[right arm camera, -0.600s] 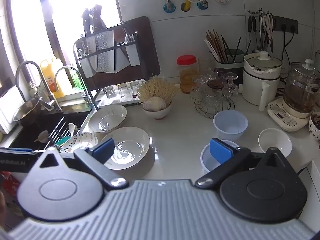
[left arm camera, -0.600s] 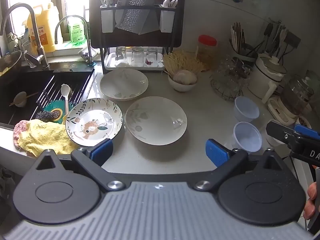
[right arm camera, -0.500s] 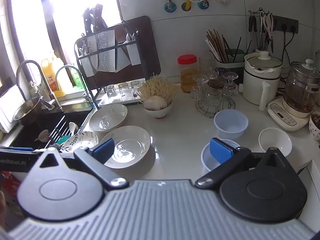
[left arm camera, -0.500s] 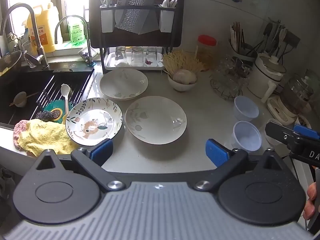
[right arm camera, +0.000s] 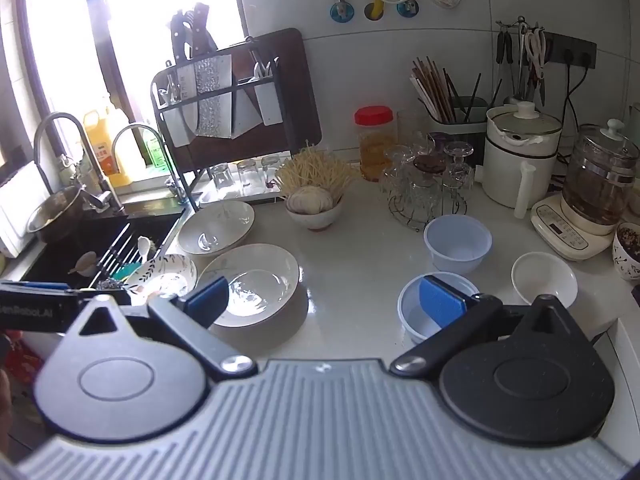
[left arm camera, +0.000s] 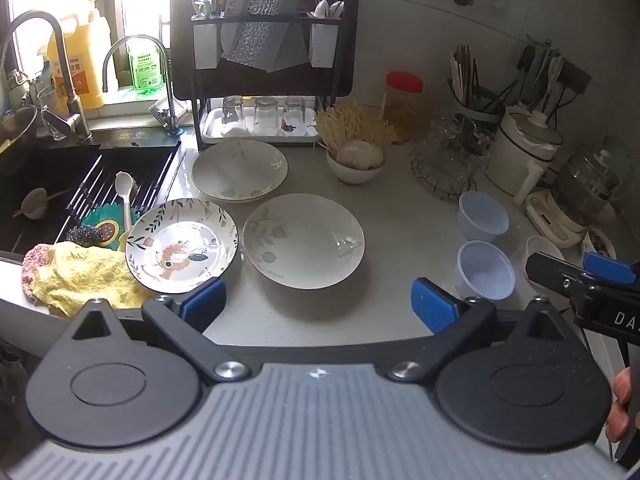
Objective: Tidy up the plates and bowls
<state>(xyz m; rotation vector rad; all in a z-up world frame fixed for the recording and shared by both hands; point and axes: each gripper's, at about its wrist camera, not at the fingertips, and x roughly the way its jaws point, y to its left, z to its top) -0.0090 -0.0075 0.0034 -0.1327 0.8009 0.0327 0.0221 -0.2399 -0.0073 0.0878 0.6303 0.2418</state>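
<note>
Both my tongs wide open, holding nothing; left gripper [left arm camera: 318, 306] hangs over the counter [left arm camera: 400, 216] near the plates [left arm camera: 304, 240]; right gripper [right arm camera: 326, 294] by the plastic bowls [right arm camera: 458, 242].

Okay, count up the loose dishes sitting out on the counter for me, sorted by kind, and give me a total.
Wide plates: 3, two pale, one with a floral pattern
Translucent plastic bowls: 2
Small white bowls, empty: 1
Total: 6
</note>
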